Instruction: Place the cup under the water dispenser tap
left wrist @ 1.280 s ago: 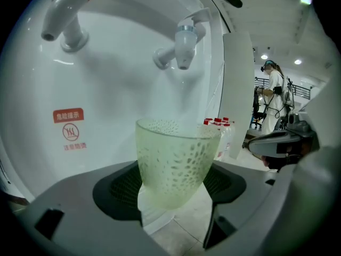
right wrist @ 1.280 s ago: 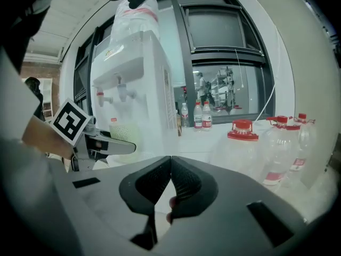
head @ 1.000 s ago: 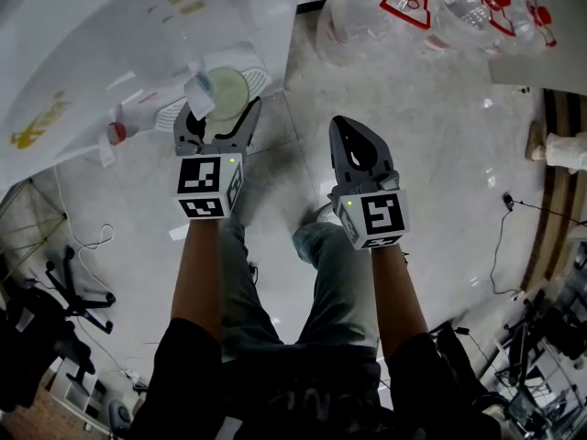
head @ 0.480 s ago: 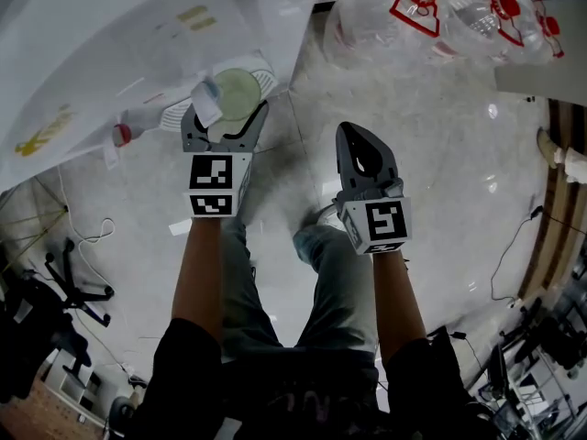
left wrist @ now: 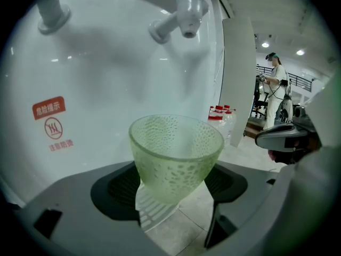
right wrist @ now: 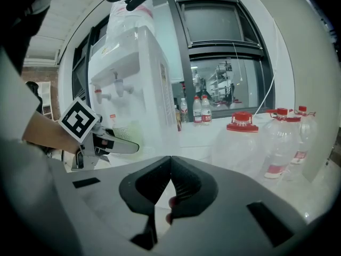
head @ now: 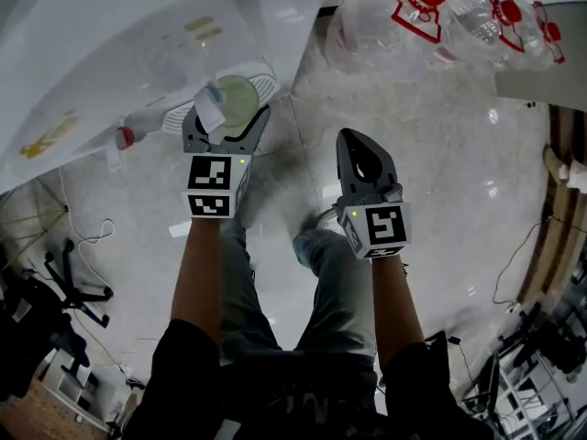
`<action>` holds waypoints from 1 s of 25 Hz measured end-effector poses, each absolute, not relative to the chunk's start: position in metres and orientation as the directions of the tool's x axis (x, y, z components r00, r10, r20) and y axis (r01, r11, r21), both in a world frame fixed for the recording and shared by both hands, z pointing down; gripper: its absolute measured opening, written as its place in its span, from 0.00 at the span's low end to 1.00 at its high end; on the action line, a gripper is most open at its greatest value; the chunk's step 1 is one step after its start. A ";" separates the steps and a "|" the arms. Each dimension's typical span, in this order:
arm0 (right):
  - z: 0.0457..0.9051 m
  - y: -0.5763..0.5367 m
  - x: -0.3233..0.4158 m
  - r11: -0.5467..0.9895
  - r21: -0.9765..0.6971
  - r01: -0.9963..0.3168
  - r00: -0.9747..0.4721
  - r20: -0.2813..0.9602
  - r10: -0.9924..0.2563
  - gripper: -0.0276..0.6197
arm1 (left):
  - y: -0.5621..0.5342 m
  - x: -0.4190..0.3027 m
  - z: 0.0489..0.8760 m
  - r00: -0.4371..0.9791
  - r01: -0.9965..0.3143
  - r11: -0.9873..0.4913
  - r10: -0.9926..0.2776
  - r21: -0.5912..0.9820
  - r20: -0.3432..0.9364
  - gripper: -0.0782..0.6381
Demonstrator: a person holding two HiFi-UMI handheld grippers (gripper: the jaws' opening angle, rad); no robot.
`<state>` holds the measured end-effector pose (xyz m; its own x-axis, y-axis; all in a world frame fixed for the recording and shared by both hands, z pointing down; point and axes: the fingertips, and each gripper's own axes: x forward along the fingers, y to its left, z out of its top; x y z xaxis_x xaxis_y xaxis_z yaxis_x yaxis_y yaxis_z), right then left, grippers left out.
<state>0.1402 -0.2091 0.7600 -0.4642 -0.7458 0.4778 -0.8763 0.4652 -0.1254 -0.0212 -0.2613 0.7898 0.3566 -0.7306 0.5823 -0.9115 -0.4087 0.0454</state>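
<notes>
A pale green dimpled cup (left wrist: 176, 161) stands upright between the jaws of my left gripper (left wrist: 173, 188), which is shut on it. In the head view the cup (head: 237, 102) hangs over the dispenser's white drip grille (head: 262, 86), just ahead of the left gripper (head: 223, 126). A white tap (left wrist: 181, 12) juts out above the cup and slightly to its right; a second tap (left wrist: 52, 12) shows at upper left. The white dispenser (right wrist: 130, 89) stands at left in the right gripper view. My right gripper (head: 359, 149) is shut with nothing held, to the right of the dispenser.
Large clear water bottles with red caps (head: 426, 12) stand on the tiled floor to the right of the dispenser. A red warning sticker (left wrist: 49, 109) marks the dispenser's front. A person (left wrist: 277, 92) stands far back on the right. Chairs and cables (head: 64, 287) lie at lower left.
The left gripper with the cup has moved slightly forward towards the drip grille and the taps. The right gripper has stayed about where it was.
</notes>
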 end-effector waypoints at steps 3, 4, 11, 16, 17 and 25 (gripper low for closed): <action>0.760 -0.207 0.140 0.464 -0.129 -0.877 -0.464 0.480 -0.744 0.06 | -0.260 -0.023 0.790 0.357 -0.914 -0.403 -0.732 0.053 0.580 0.65; 0.760 -0.207 0.140 0.463 -0.129 -0.877 -0.464 0.483 -0.743 0.06 | -0.259 -0.023 0.789 0.356 -0.914 -0.403 -0.733 0.053 0.579 0.66; 0.759 -0.201 0.142 0.458 -0.124 -0.880 -0.456 0.493 -0.741 0.06 | -0.253 -0.028 0.788 0.355 -0.916 -0.398 -0.734 0.058 0.578 0.68; 0.751 -0.196 0.138 0.448 -0.130 -0.885 -0.449 0.494 -0.744 0.06 | -0.241 -0.033 0.788 0.354 -0.919 -0.388 -0.725 0.074 0.591 0.68; 0.750 -0.195 0.137 0.448 -0.130 -0.885 -0.449 0.494 -0.744 0.06 | -0.238 -0.035 0.788 0.352 -0.919 -0.387 -0.724 0.073 0.593 0.68; 0.735 -0.181 0.129 0.445 -0.128 -0.887 -0.446 0.495 -0.746 0.07 | -0.210 -0.050 0.781 0.328 -0.934 -0.344 -0.728 0.092 0.602 0.68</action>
